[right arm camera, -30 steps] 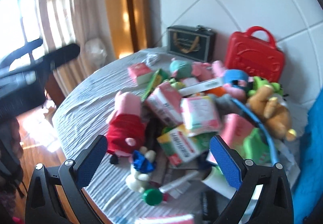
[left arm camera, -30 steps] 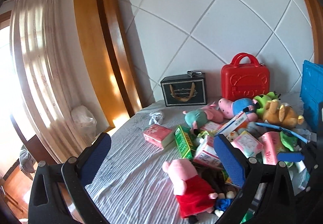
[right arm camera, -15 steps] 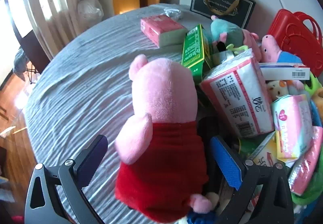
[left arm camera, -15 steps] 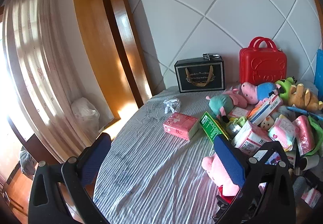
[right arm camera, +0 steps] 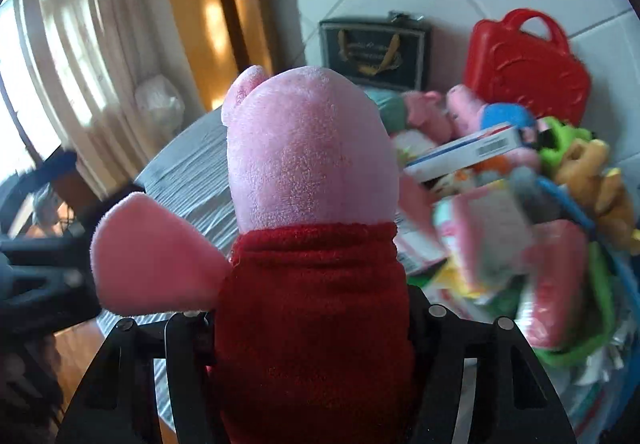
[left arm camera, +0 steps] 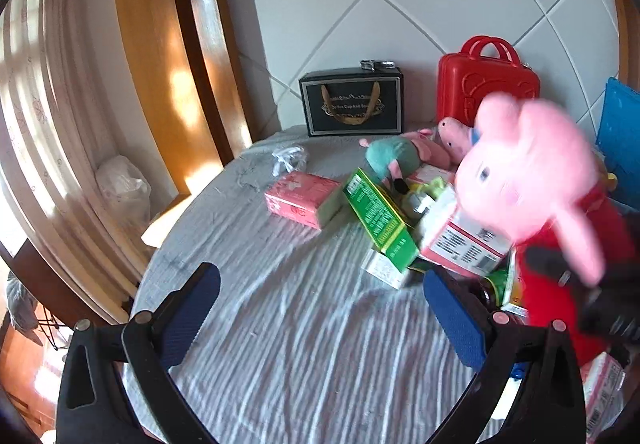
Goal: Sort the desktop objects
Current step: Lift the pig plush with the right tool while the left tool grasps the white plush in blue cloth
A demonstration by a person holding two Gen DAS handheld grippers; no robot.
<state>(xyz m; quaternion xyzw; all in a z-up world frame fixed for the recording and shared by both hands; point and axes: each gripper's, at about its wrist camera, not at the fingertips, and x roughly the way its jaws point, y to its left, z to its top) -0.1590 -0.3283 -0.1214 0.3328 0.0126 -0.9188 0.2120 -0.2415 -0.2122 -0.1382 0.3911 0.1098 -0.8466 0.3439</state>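
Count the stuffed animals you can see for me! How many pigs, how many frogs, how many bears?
Pigs: 3, the pig in the red dress, the teal pig, the blue pig
Frogs: 1, the green frog
Bears: 1, the brown bear
Total: 5 in view; more may be hidden.

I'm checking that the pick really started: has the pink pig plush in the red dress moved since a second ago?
Yes. The pig plush, then lying low on the grey tablecloth, is now raised by the closing right gripper, level with the red case.

Pink pig plush (right arm camera: 312, 244) between closing jaws
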